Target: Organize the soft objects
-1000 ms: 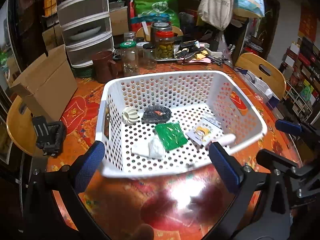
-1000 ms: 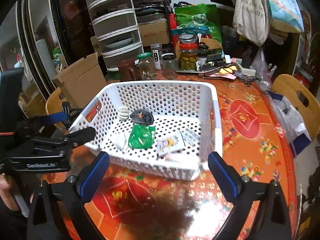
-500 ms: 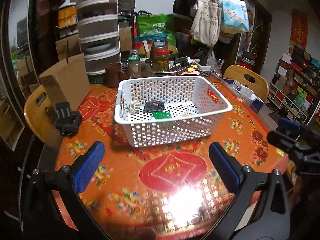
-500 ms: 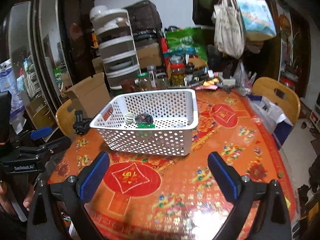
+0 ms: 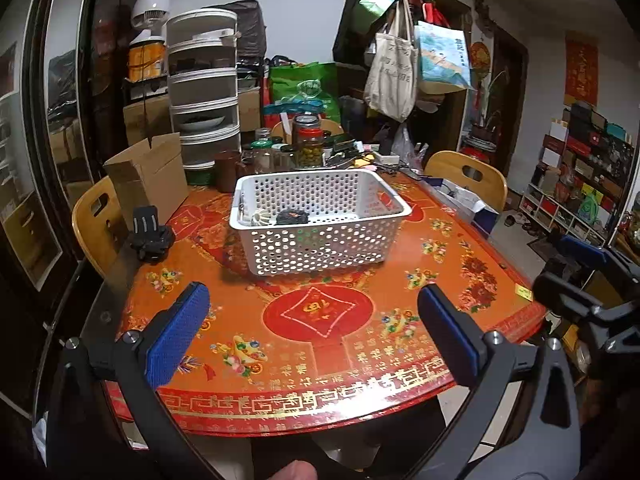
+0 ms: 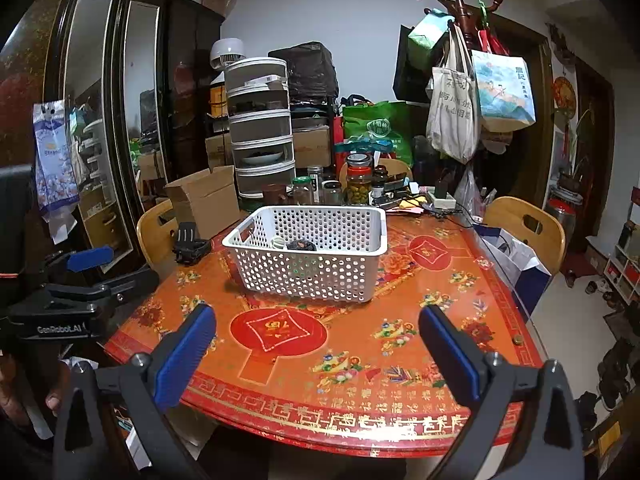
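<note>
A white perforated basket stands on the red patterned table; it also shows in the right wrist view. Inside it I see a pale ribbed object and a dark soft object, and green shows through the holes. My left gripper is open and empty, held back over the table's near edge. My right gripper is open and empty, also back from the basket. The left gripper shows at the left of the right wrist view.
A cardboard box, jars and a stacked drawer unit crowd the table's far side. A black clamp-like item lies at the left edge. Wooden chairs stand left and right.
Both grippers have pulled back and up from the basket, which now looks smaller and farther. The basket and its contents have stayed in place.
</note>
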`<state>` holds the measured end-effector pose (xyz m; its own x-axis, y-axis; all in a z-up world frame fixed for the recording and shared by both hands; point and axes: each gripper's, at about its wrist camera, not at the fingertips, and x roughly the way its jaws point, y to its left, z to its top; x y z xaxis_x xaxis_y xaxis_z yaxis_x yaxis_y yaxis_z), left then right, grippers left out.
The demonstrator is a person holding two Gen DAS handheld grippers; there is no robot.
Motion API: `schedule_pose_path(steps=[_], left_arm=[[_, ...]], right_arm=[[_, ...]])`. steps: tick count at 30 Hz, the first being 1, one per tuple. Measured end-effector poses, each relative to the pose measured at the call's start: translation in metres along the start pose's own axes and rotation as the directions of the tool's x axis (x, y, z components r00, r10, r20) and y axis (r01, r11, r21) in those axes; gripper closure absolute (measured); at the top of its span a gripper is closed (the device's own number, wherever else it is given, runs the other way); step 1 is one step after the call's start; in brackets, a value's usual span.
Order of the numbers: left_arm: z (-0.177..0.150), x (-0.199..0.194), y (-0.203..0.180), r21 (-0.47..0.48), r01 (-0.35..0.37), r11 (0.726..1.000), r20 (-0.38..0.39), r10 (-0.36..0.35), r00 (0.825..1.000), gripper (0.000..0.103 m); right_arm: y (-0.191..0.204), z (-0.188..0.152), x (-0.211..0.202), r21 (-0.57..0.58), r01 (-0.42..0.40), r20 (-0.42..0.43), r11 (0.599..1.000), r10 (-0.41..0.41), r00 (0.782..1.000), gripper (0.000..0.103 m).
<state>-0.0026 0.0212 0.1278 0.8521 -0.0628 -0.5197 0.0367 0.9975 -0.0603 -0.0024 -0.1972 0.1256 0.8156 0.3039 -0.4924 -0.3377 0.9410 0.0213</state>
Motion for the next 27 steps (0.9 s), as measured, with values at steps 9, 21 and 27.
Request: schedule_pose_path(steps=[9,21,27], left_arm=[[0.002,0.008,-0.004,0.007,-0.035,0.999,-0.011,0.035,0.999,0.000],[0.003,0.022,-0.006,0.012,-0.026,1.000,-0.034,0.027,0.999,0.000],[0.003,0.023,-0.006,0.010,-0.025,1.000,-0.035,0.026,0.999,0.000]], right_arm=[[-0.003,-0.003,0.019,0.014,-0.012,-0.051,1.000,0.013,0.999,0.002],[0.002,-0.005,0.024,0.008,-0.024,-0.057,1.000,0.025,0.998,0.002],[0.002,-0.006,0.024,0.008,-0.026,-0.055,1.000,0.026,0.998,0.002]])
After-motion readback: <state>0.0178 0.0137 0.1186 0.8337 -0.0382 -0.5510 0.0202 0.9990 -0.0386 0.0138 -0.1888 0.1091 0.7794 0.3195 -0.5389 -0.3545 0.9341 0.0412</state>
